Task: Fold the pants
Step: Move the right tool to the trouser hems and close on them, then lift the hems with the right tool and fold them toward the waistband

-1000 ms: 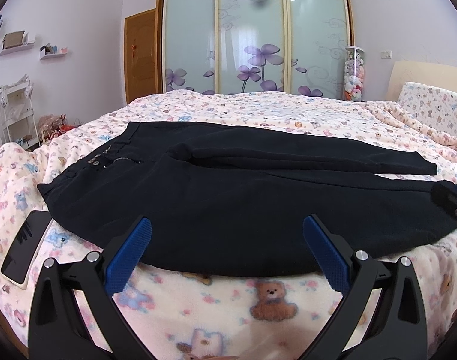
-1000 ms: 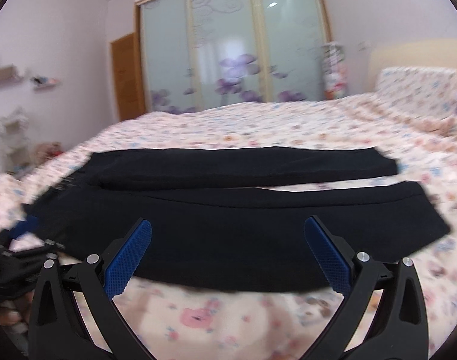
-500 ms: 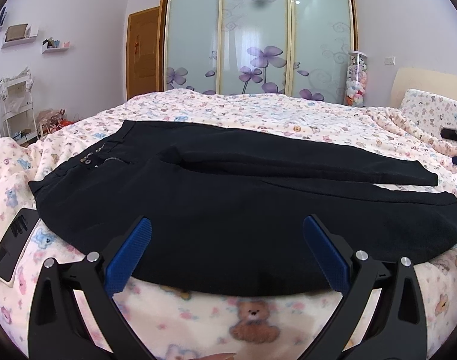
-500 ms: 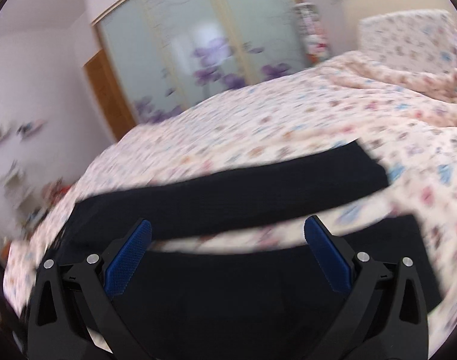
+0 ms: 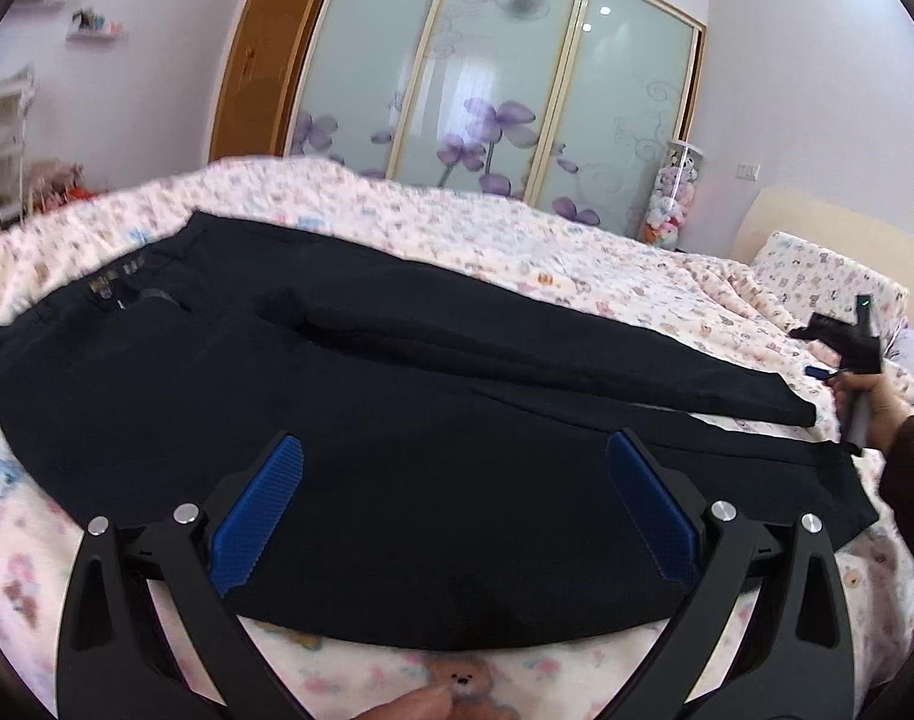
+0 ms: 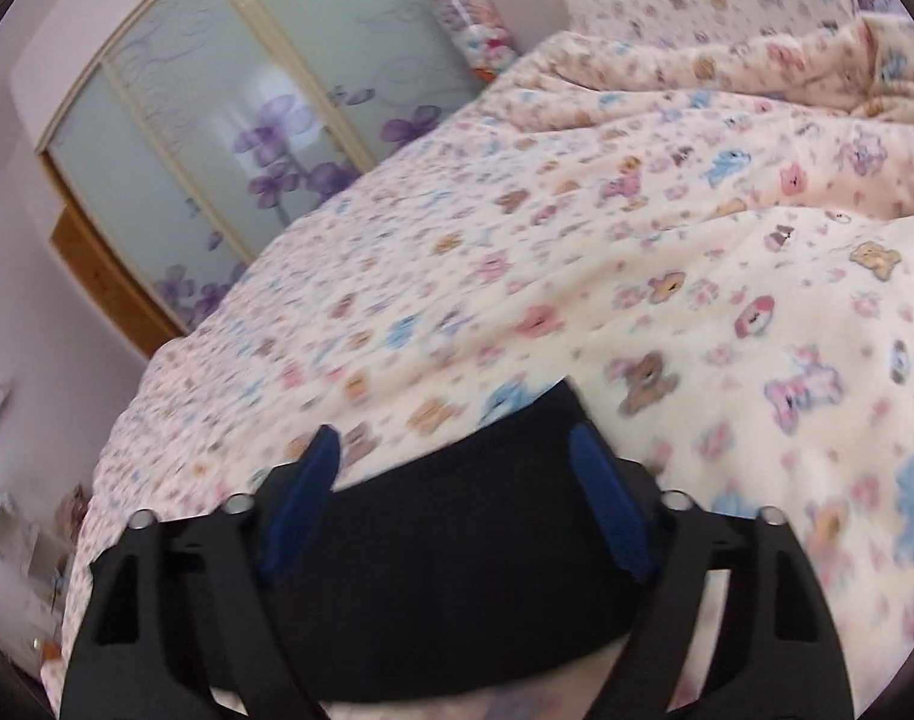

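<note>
Left tool [image 5: 453,516] spread above black pants [image 5: 396,420], right tool [image 6: 457,492] tilted, straddling hem

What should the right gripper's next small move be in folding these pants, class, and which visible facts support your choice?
Probably ease the right gripper down and close it on the far leg's cuff. Its jaws stand open on either side of that dark hem, nothing pinched yet. The black pants lie flat on the bedspread, legs apart, and the left gripper hovers open near the thigh.
</note>
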The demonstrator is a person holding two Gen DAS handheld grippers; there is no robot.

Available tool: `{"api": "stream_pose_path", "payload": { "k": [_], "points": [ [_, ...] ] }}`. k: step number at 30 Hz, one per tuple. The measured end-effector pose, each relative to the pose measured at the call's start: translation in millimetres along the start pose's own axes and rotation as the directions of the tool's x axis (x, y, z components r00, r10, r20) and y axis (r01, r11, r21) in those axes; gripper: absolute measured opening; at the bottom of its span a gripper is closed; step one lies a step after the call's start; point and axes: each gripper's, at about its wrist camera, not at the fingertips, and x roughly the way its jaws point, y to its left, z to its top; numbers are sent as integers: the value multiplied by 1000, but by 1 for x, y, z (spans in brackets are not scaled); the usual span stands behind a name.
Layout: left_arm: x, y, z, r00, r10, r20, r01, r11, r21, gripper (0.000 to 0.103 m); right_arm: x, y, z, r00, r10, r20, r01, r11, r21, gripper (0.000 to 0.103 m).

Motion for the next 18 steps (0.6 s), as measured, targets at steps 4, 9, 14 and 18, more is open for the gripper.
{"api": "stream_pose_path", "payload": {
  "k": [4,9,14,18],
  "points": [
    [18,8,-3,995,-37,-89,34,999,-43,101,29,-8,7,998,-70,-9,70,997,-19,69],
    [24,1,-6,994,-39,-102,37,999,-14,101,60,-20,6,991,-116,-72,115,993,-18,62],
    [27,-4,-8,993,-39,-114,40,999,9,101,66,-24,0,986,-145,-81,144,989,-21,19],
    [25,1,-7,993,-35,-114,34,999,-13,101,39,-21,0,998,-67,-21,66,998,-23,15]
  ]
}}
